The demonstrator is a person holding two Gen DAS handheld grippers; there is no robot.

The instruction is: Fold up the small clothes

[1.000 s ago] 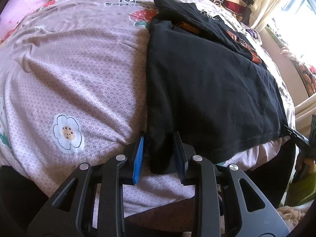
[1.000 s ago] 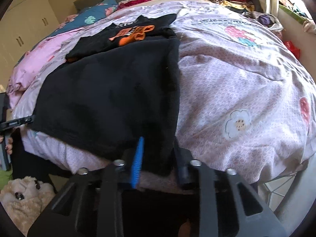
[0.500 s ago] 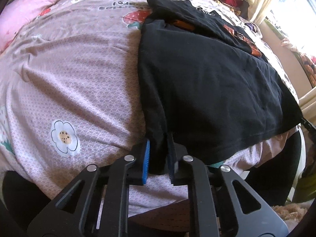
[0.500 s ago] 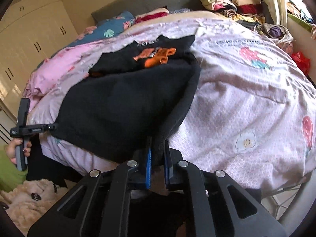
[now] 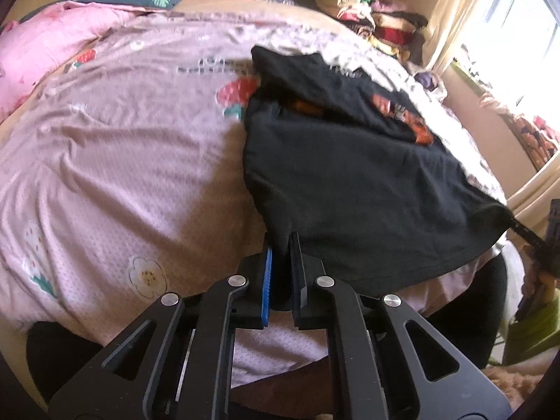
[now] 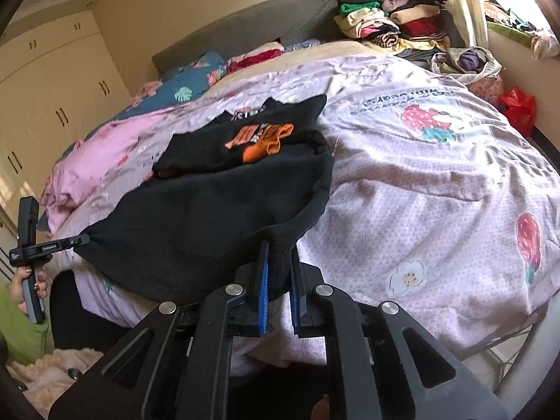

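A black T-shirt (image 5: 350,182) with an orange print lies on the pink bedspread (image 5: 122,161), its far part folded over. My left gripper (image 5: 280,248) is shut on the shirt's near hem corner, lifted off the bed. My right gripper (image 6: 278,252) is shut on the other near corner of the black T-shirt (image 6: 210,217). The hem hangs stretched between the two. The left gripper (image 6: 82,239) also shows at the left edge of the right wrist view, held by a hand (image 6: 26,280). The orange print (image 6: 262,138) faces up on the folded far part.
A stack of folded clothes (image 6: 392,21) sits at the head of the bed near the window. Pink quilt (image 5: 42,42) and blue pillow (image 6: 189,84) lie at the far left. A red bag (image 6: 518,108) is beside the bed. Wardrobe doors (image 6: 52,105) stand on the left.
Both grippers closed on the shirt's near hem corners, then rose, lifting the hem off the bedspread. Both views tilted up, showing more of the room.
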